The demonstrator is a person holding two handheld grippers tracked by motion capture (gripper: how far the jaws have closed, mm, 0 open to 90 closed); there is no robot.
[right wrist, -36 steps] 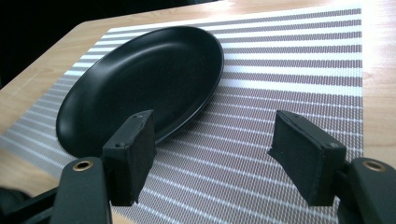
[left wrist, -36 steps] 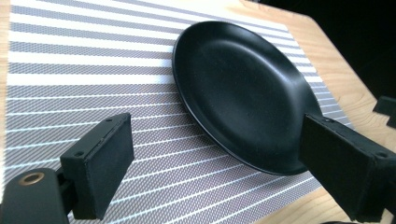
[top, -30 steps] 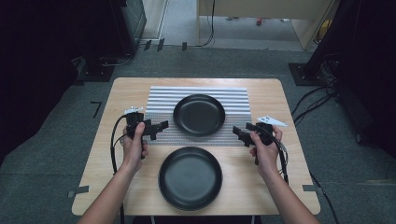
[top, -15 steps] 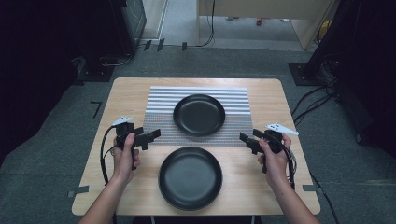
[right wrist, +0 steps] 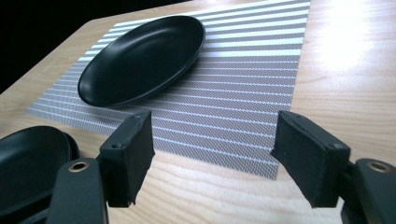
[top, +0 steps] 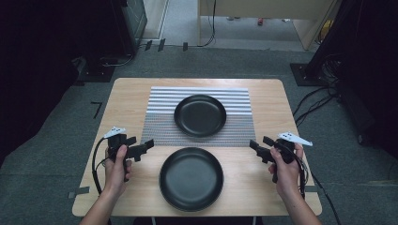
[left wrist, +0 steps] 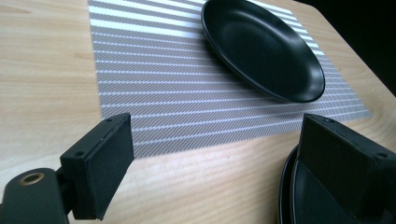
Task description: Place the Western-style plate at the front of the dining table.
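Two black plates lie on the wooden table (top: pixel 126 98). The far plate (top: pixel 200 115) rests on a grey striped placemat (top: pixel 159 115); the near plate (top: pixel 191 178) sits on bare wood by the front edge. My left gripper (top: pixel 149 144) is held left of the near plate, jaws open and empty. My right gripper (top: pixel 255 146) is held right of it, jaws open and empty too. In the left gripper view the far plate (left wrist: pixel 261 46) lies ahead and the near plate (left wrist: pixel 292 196) peeks in at the lower right. The right gripper view has the far plate (right wrist: pixel 142 58) ahead and the near plate (right wrist: pixel 30 163) at the lower left.
Grey carpet surrounds the table. Cables (top: pixel 319 101) run over the floor at the right, and dark equipment (top: pixel 126 18) stands at the back left. Tape marks (top: pixel 79 192) sit near the table's front left corner.
Both hands have drawn back toward the front edge and apart, away from the placemat. The plates have not moved.
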